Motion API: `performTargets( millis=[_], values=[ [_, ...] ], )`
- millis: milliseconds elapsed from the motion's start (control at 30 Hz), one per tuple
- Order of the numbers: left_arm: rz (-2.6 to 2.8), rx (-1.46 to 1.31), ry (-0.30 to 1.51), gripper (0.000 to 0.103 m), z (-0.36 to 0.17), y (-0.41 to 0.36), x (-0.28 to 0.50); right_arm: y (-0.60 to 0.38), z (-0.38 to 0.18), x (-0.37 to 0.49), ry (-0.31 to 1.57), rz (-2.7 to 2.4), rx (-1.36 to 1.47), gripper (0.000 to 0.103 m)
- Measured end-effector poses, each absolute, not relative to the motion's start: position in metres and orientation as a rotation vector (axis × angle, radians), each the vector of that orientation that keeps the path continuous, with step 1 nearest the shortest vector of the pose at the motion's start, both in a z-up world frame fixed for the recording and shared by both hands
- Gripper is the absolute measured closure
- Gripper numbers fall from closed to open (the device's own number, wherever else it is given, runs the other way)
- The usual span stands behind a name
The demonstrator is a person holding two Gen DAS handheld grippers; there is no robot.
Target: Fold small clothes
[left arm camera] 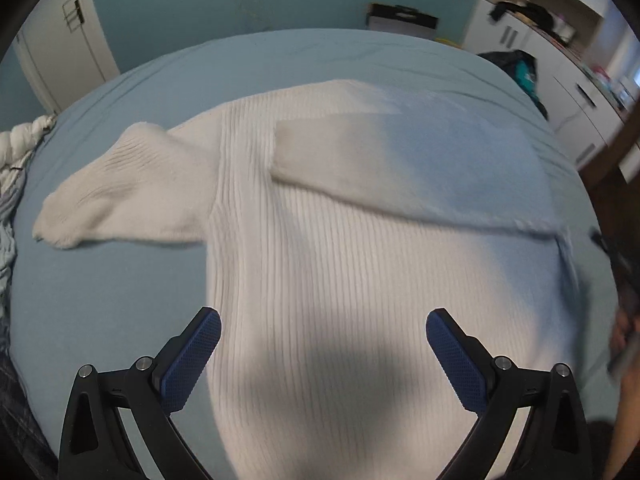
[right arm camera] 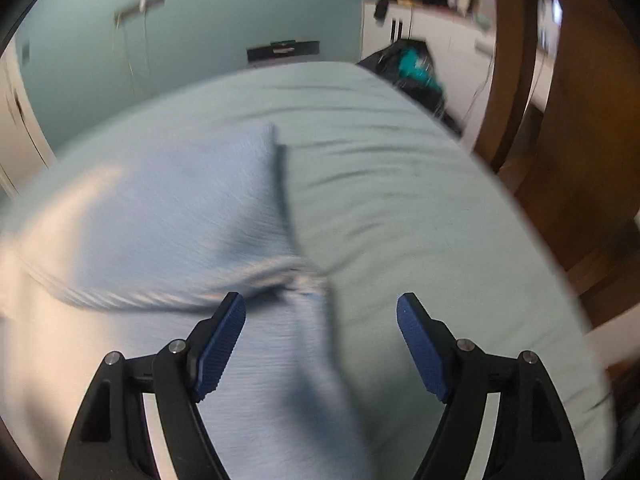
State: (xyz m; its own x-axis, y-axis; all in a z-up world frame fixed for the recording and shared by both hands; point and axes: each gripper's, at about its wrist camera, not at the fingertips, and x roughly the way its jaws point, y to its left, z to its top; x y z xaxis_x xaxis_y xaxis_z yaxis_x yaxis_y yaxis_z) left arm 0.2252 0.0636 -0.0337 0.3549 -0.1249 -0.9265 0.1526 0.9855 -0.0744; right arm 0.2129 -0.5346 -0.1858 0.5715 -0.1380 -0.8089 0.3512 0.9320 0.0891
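Writing or brand marks that you could read show on nothing here; the dark flat box point(left arm camera: 402, 20) against the far wall has a pale panel, but it is too small and blurred to make out. Your left tongs point(left arm camera: 323, 354) stand wide apart, blue textured pads facing each other, with nothing between them; they hang over the lower body of the white ribbed sweater point(left arm camera: 340, 272) without pressing on it. Your right tongs point(right arm camera: 321, 342) are also spread apart and empty, above the sweater's right edge where the fabric meets the bed sheet point(right arm camera: 420, 200). The sweater lies flat on the pale blue bed sheet, filling the middle of the bed. Its left sleeve point(left arm camera: 120, 192) stretches outward to the left, cuff resting on the sheet. Its right sleeve point(left arm camera: 400, 168) is folded across the chest, cuff end near the centre of the garment, with the fold line running down toward the right shoulder. In the right wrist view, that folded part is heavily blurred, and a bunched ridge of knit sits just beyond the left pad. A knotted white bundle of bedding point(left arm camera: 20, 148) sits at the bed's left edge, and a dark heap with teal fabric point(right arm camera: 416, 68) lies beyond the far right corner, beside white drawers point(left arm camera: 568, 92).
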Motion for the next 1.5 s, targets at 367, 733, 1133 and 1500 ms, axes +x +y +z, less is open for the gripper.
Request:
performTargets(
  millis=[367, 733, 1133, 1500],
  values=[
    [-0.058, -0.332, 1.348, 0.004, -0.128, 0.080, 0.403, -0.590, -0.321, 0.235, 0.846, 0.115, 1.504, 0.037],
    [0.027, -0.068, 1.333, 0.094, -0.124, 0.043, 0.409, -0.569, -0.308, 0.274, 0.826, 0.142, 1.569, 0.094],
    [-0.083, -0.210, 1.135, 0.096, 0.032, 0.070, 0.346, -0.502, -0.216, 0.280, 0.863, -0.192, 0.801, 0.096],
    [0.082, -0.299, 1.268, 0.096, -0.042, 0.149, 0.364, -0.509, -0.163, 0.260, 1.031, 0.022, 0.826, 0.022]
  ],
)
